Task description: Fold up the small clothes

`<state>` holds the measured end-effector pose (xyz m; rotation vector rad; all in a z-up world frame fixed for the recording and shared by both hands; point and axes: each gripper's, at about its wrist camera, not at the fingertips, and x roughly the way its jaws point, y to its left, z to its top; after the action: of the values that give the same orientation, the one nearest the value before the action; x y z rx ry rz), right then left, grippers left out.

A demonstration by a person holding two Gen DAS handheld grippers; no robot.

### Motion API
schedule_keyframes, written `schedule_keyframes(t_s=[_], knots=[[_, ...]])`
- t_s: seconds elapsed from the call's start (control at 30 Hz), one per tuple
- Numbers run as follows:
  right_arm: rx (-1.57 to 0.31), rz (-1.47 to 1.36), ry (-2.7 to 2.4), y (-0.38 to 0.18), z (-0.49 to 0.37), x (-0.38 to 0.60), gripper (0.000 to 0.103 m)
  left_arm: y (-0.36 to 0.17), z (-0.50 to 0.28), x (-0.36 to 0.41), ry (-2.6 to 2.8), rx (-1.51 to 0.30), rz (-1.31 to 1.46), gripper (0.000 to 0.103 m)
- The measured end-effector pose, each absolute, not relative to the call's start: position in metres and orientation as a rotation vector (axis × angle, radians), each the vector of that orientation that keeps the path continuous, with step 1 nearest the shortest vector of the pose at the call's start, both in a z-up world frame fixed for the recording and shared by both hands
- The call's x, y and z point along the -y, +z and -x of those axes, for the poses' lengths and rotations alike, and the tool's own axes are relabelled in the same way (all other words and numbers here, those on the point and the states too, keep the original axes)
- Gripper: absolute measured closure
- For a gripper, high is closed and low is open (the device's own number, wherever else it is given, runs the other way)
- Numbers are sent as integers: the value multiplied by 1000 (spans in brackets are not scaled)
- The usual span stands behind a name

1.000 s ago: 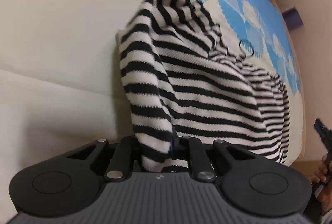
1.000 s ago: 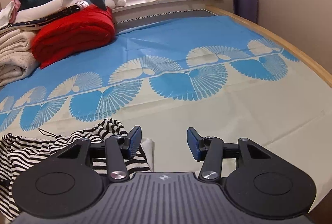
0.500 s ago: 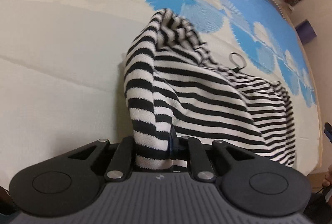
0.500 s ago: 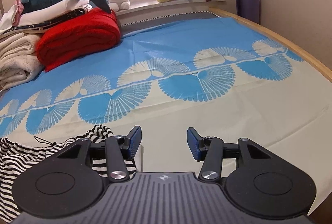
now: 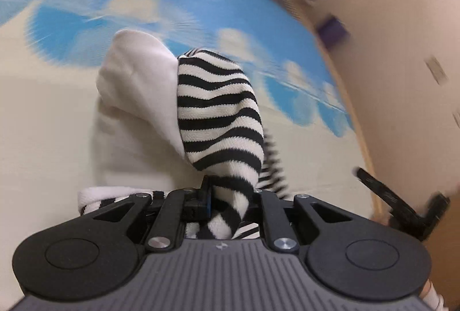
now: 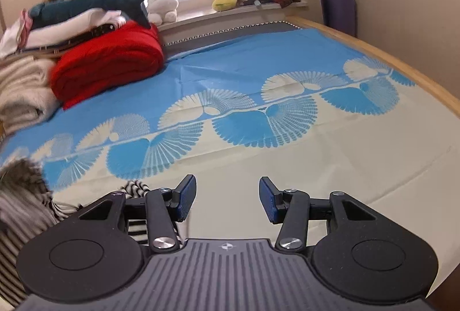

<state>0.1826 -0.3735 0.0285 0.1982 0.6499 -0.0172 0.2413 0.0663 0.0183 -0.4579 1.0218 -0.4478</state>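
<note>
Black-and-white striped knit garment (image 5: 218,115) hangs over the bed's near left, pinched by the left gripper (image 5: 227,201); the right gripper (image 6: 227,198) gapes empty. Thin grip: fabric could slip.

Your left gripper (image 5: 227,203) points steeply down, its jaws nearly closed and pinching striped cloth (image 5: 218,109) that bunches up between the fingers. Your right gripper (image 6: 227,200) also tilts down, its jaws parted about halfway with nothing between the blue pads (image 6: 187,197). In the left wrist view the right gripper's black fingertips show, blurred, at the far right edge.
</note>
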Motion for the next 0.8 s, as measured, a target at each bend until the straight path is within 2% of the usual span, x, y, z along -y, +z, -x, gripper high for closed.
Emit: schedule_keyframes(t_s=[0.27, 0.33, 0.4, 0.63, 0.8], knots=[[-657, -170, -48, 31, -186, 385, 53, 0, -264, 88, -630, -1087, 355, 87], [-657, -186, -60, 31, -185, 389, 53, -3, -260, 119, -635, -1083, 295, 79], [-661, -198, -60, 29, -183, 390, 53, -4, -258, 130, -654, -1083, 274, 63], [-694, -250, 31, 23, -180, 389, 53, 22, -253, 31, -609, -954, 514, 56], [-713, -358, 166, 22, -185, 374, 52, 14, -242, -22, -482, -1016, 480, 56]])
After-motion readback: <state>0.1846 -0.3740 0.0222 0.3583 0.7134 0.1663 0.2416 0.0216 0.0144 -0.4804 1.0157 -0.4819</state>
